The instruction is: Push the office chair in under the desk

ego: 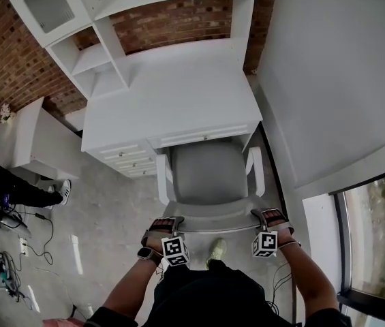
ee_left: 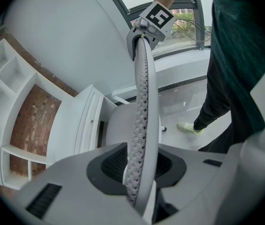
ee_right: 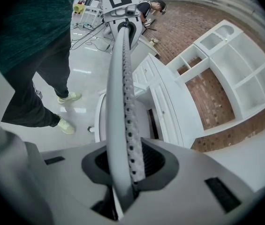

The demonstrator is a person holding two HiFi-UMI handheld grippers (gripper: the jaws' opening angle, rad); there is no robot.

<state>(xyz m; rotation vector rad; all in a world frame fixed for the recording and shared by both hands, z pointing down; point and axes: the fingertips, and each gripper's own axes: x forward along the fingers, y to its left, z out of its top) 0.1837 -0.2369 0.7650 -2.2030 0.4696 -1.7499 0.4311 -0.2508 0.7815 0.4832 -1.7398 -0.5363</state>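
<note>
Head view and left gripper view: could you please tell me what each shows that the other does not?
Only the head view: the whole desk top and another person's legs at left. Only the left gripper view: the perforated edge of the backrest, clamped by the left tool. Both: the brick wall, the window and the right tool gripping the backrest.

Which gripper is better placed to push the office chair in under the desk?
Neither alone: the left gripper and right gripper each clamp the backrest near opposite ends, so pushing with both should keep the chair straight.
</note>
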